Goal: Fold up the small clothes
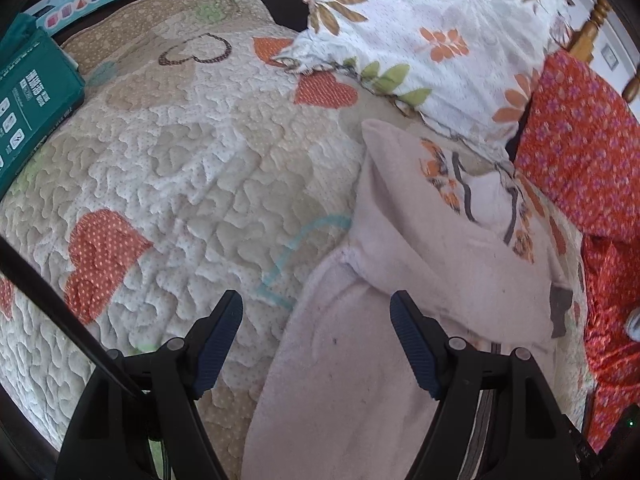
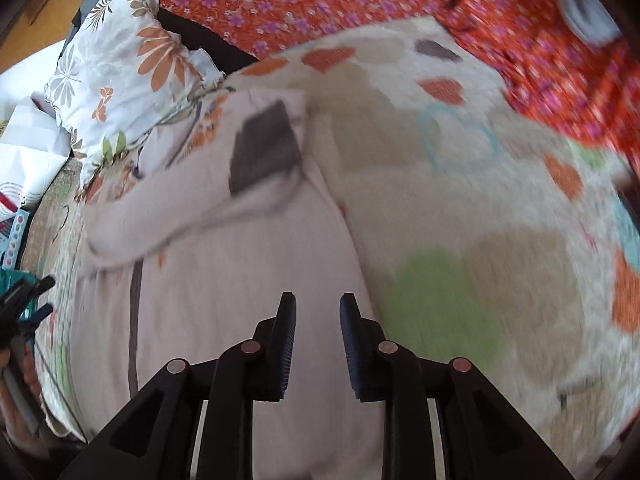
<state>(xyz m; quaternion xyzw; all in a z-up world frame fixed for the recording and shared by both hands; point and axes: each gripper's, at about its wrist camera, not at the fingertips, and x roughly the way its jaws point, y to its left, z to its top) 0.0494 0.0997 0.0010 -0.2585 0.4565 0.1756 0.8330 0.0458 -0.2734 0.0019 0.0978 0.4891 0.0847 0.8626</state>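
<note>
We're mid-fold: the pale pink garment (image 1: 400,280) lies on the quilted bedspread (image 1: 180,168), one sleeve already crossed over the body, the lower half left to fold. Our left gripper (image 1: 316,312) hangs wide open above its edge; the right gripper (image 2: 318,312), blurred, looks parted and empty. A floral pillow (image 1: 432,32) and red blanket (image 1: 580,140) sit beyond.

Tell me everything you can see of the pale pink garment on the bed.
The pale pink garment is soft, fleecy-looking cloth with orange flower prints, dark line drawing and a grey patch. It lies on the quilted bedspread, partly folded: one flap is turned over its upper part. Its far end touches the floral pillow. The left gripper and right gripper are both open and hold nothing.
</note>
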